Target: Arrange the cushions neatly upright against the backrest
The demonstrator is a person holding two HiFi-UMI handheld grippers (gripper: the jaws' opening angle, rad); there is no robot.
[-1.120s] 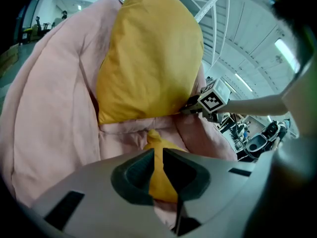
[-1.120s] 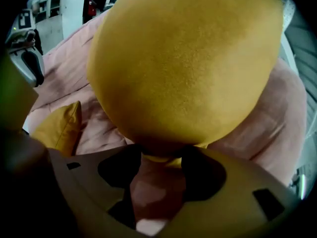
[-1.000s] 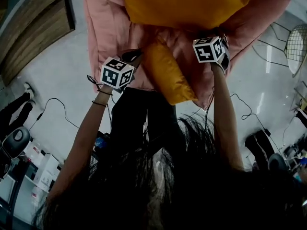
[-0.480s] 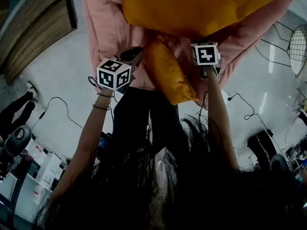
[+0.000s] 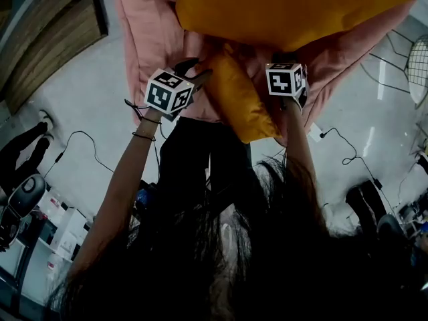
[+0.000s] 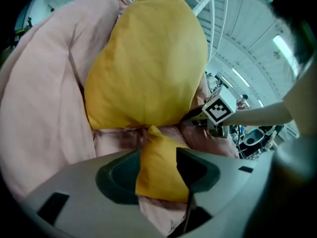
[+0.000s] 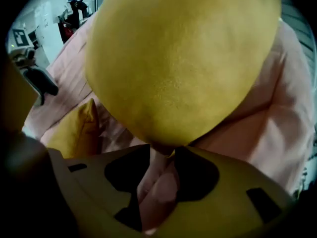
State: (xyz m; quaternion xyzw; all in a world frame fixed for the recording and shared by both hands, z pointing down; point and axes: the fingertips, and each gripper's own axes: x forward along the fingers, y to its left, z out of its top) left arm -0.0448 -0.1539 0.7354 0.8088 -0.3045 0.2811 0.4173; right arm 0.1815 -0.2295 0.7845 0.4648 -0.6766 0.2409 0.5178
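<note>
While the large cushion (image 5: pixel 287 9) stands upright, the small cushion (image 5: pixel 237 102) lies front-to-back.

Black cables (image 5: pixel 80 138) are trailing across the pale floor (image 5: pixel 80 92); a wire chair (image 5: pixel 418 65) is standing at right

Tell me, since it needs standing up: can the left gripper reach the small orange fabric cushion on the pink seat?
Probably yes: the small orange fabric cushion lies between the left gripper's jaws, which have just been opening; nothing intervenes.
</note>
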